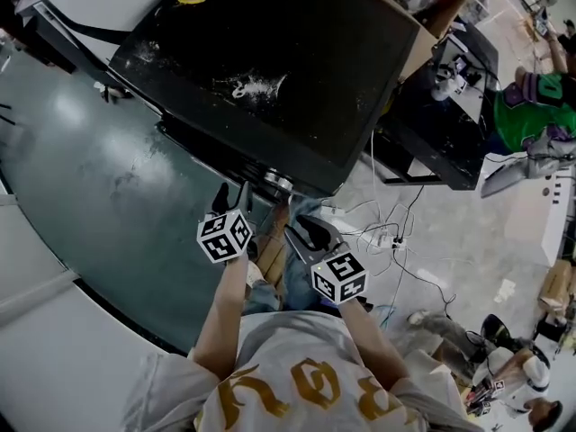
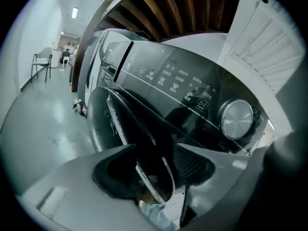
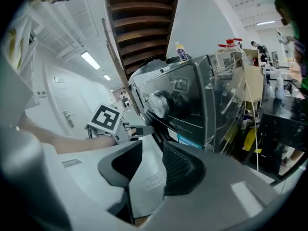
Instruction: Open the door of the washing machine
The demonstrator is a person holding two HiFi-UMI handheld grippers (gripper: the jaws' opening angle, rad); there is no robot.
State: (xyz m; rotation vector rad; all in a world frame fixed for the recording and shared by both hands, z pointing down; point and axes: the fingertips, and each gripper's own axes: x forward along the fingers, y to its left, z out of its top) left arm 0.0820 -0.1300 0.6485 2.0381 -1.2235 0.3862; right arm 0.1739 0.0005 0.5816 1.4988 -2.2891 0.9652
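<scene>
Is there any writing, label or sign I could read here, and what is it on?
No words can be read for sure.
Control panel: small white labels, too blurred to read.
Play/pause sign: the one clear symbol, beside the dial.
Shirt: big gold letters, upside down, not legible.
Blue sticker on the washing machine: too small.
Marker cubes: black-and-white codes, no words.

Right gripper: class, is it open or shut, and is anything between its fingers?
Open. The right gripper shows its fingers standing apart in its own view, with nothing between them.
</scene>
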